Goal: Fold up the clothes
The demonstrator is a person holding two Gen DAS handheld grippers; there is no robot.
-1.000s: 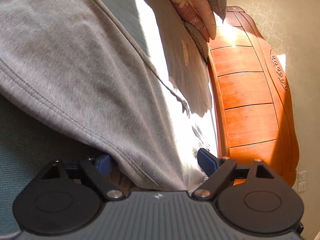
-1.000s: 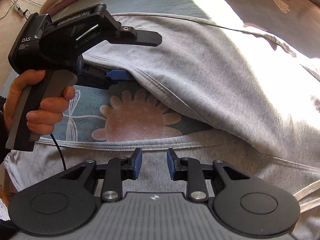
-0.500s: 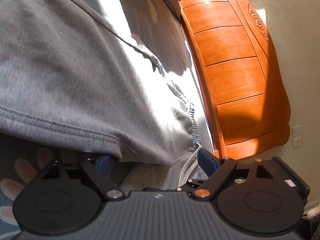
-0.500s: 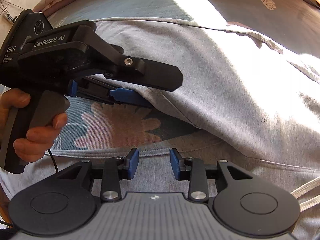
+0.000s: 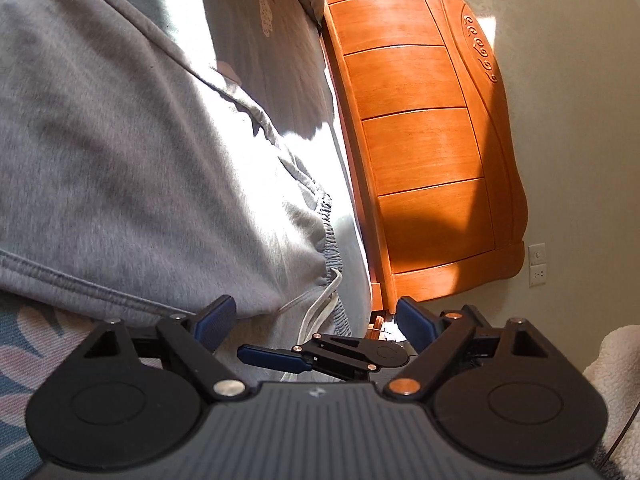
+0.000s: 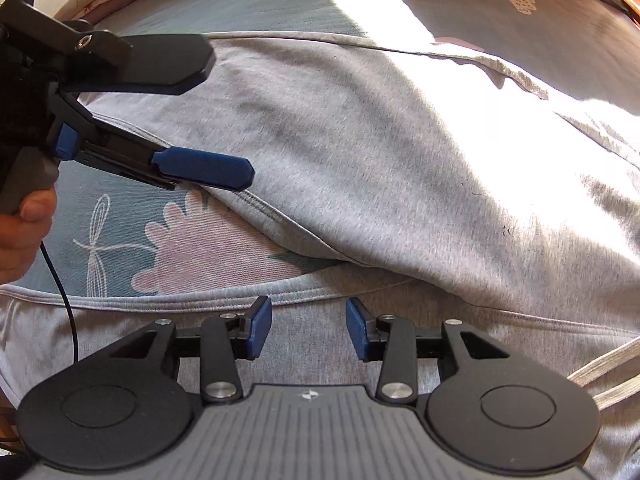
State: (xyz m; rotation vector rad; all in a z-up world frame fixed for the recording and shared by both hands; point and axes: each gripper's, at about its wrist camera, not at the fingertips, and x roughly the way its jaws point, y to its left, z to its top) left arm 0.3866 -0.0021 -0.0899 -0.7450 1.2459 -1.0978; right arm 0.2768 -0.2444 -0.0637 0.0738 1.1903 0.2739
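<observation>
While grey trousers (image 6: 360,152) lie beneath, right hand-held gripper (image 6: 308,330) (jaws just widening) grips nothing.

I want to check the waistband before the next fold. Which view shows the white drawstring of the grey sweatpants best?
The left wrist view: the white drawstring hangs from the gathered waistband of the grey sweatpants. The right wrist view catches only its ends at the frame edge.

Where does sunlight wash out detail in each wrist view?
Left wrist view: glare bleaches the grey garment beside the wooden headboard, whose lower panels sit in shadow. Right wrist view: a blown-out band crosses the garment and the bedsheet; fisheye bends the edges.
</observation>
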